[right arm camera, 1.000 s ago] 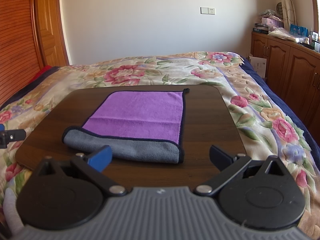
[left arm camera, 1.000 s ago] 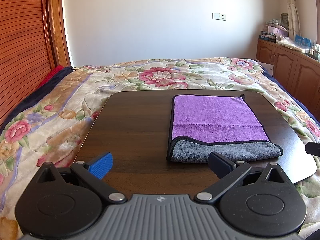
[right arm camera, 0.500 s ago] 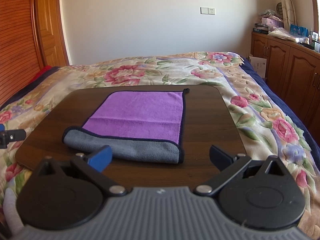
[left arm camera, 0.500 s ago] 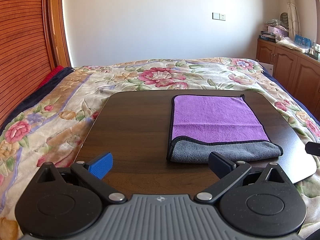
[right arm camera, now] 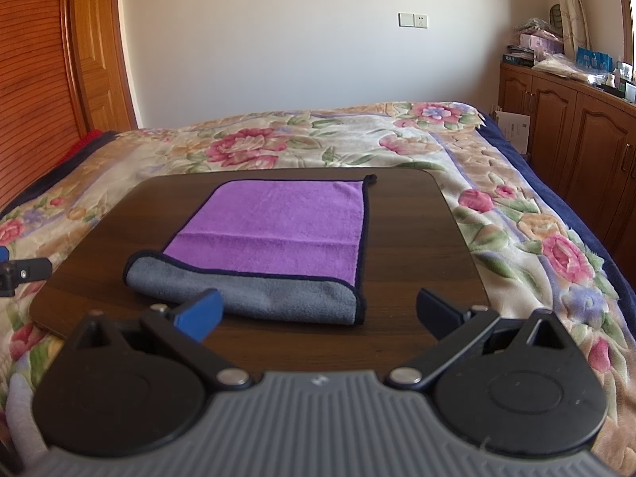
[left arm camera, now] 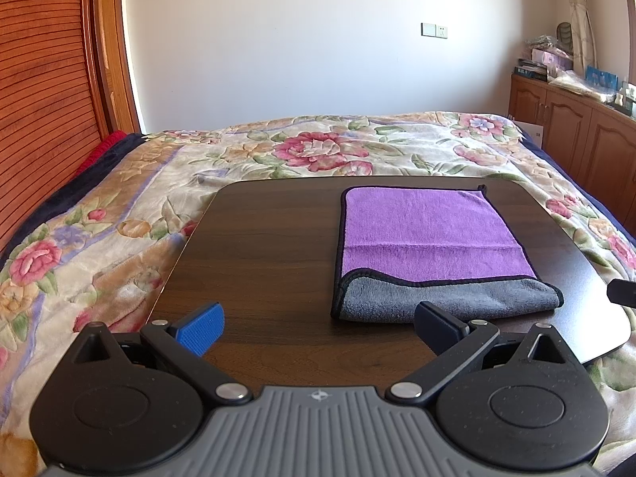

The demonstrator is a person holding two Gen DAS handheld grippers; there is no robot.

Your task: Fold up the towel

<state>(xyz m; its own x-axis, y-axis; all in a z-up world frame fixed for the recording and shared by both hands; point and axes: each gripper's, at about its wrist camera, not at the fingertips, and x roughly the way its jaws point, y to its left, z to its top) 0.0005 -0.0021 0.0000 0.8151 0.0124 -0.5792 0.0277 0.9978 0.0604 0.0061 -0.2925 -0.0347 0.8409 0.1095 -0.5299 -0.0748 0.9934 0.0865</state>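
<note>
Towel folded, left tool wide open, empty

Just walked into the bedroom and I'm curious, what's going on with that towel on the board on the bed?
A person holds two handheld grippers over a dark wooden board lying on a floral bedspread. A purple and grey towel lies on the board, its near edge turned over so the grey side shows. The left gripper and right gripper are both open at the board's near edge, touching nothing, so nobody has hold of the towel at this moment.
</note>
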